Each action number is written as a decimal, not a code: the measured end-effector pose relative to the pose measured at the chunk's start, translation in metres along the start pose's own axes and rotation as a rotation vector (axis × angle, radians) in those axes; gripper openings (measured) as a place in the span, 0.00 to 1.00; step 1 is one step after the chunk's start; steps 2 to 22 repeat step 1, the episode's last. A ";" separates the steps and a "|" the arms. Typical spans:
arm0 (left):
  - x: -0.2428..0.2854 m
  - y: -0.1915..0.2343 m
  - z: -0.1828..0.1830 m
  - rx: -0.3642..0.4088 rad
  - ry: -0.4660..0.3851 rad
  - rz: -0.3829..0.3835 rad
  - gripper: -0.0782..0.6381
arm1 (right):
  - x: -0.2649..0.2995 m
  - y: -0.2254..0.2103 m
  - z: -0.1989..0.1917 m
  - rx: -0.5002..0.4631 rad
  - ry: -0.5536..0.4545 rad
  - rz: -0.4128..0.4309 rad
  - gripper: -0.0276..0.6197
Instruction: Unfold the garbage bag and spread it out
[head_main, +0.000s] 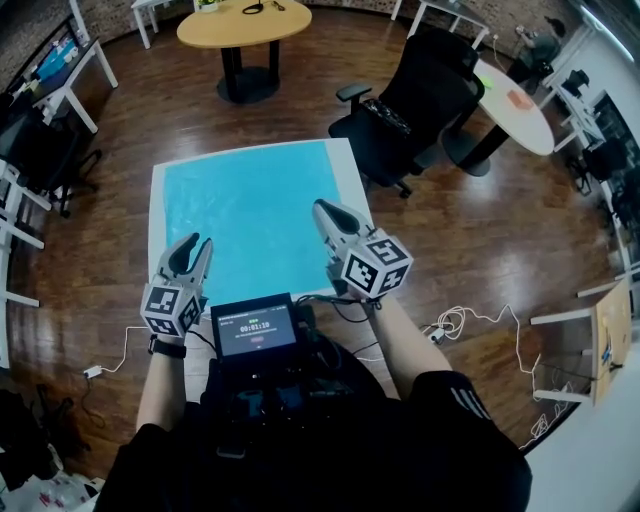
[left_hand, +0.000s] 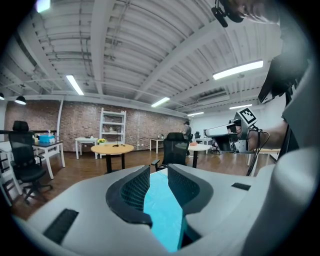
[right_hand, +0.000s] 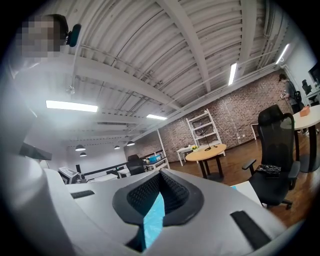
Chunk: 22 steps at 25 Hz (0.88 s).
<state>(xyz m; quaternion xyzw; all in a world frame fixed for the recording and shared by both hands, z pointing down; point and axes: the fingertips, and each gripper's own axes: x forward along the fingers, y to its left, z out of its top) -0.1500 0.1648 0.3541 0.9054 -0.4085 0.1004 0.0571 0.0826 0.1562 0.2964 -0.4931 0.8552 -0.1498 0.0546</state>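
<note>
The blue garbage bag lies flat and spread over most of a white table. My left gripper hovers by the bag's near left corner, open with a narrow gap and nothing between its jaws. In the left gripper view, the bag shows through the gap of that gripper. My right gripper is raised over the bag's right edge, shut and empty. In the right gripper view, this gripper's tips meet, and a sliver of the bag shows below them.
A black office chair stands just past the table's far right corner. A round wooden table is behind, a white round table at far right. A black screen unit sits at my chest. Cables lie on the wooden floor.
</note>
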 end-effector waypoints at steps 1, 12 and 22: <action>0.000 -0.001 0.001 0.001 -0.002 0.002 0.26 | -0.001 0.000 0.002 -0.002 -0.004 0.001 0.07; 0.000 -0.001 0.001 0.001 -0.002 0.002 0.26 | -0.001 0.000 0.002 -0.002 -0.004 0.001 0.07; 0.000 -0.001 0.001 0.001 -0.002 0.002 0.26 | -0.001 0.000 0.002 -0.002 -0.004 0.001 0.07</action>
